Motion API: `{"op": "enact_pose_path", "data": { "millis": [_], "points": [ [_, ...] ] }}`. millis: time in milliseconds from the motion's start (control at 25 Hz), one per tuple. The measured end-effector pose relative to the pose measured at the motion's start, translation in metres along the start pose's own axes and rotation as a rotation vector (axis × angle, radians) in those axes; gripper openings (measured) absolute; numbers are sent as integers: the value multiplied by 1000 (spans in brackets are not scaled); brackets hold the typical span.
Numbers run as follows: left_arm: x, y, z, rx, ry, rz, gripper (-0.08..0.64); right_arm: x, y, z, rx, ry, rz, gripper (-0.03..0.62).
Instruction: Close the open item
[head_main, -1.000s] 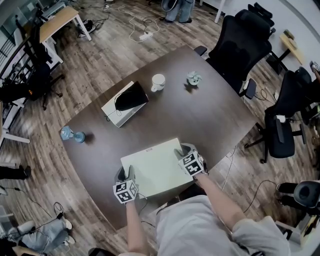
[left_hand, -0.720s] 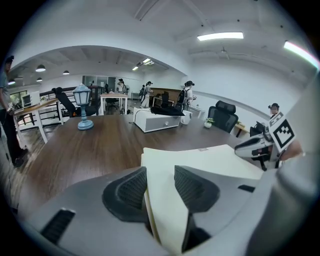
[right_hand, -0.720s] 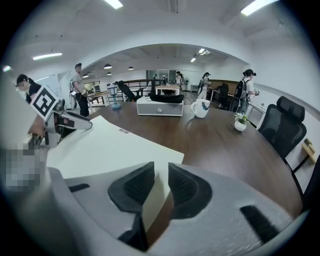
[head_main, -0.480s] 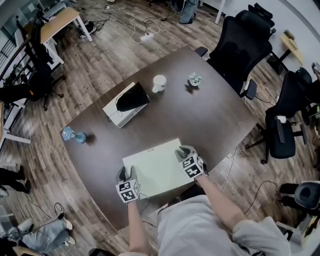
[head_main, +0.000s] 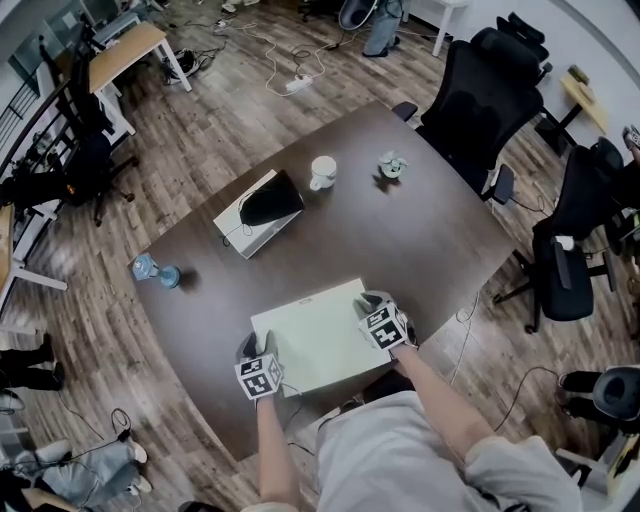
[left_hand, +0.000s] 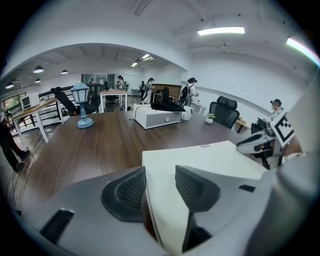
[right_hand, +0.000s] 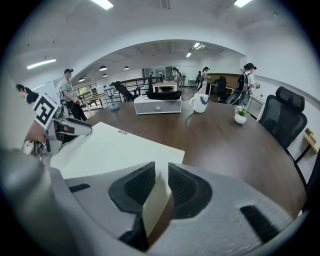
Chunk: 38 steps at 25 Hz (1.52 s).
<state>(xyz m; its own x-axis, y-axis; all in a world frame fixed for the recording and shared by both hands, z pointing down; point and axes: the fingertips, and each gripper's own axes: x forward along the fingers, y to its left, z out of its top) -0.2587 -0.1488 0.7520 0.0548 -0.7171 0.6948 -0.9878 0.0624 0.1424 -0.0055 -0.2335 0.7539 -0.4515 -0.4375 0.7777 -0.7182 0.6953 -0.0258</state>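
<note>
Holding everything up: dark brown table (head_main: 420, 240), big rounded top, office chairs parked around it.
Task thing: pale green flat case (head_main: 315, 335), lying flat at the near edge of the table, lid down as far as I can see.
Far-left stuff: white box (head_main: 235, 222) with something black on top, well away from the case.
Left gripper (head_main: 257, 345): at the case's near-left edge. Jaws are spread and have just been opening; the edge sits between them, but they don't look clamped.
Right gripper (head_main: 374, 300): at the case's right edge. Jaws have just been closing and now pinch the thin edge.
Mug (head_main: 322, 171): white, far side, beside the box.
Blue lamp figure (head_main: 155, 270): left rim of the table.
Small plant (head_main: 391, 164): far side, right of the mug.
</note>
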Motion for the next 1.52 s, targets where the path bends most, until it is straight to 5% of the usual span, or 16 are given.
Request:
{"op": "enact_pose_path", "data": {
  "millis": [360,800,1520],
  "points": [
    [-26,5,15,-52,-61,-28,167,-27,3,8,33,-39,-33,95],
    [-81,-15,18,12,-140,-66,166,-75,36,-3,96,-141,-34,103],
    [-183,-34,7,-3,-308,-74,167,-155,76,-15,162,-311,-57,114]
  ]
}}
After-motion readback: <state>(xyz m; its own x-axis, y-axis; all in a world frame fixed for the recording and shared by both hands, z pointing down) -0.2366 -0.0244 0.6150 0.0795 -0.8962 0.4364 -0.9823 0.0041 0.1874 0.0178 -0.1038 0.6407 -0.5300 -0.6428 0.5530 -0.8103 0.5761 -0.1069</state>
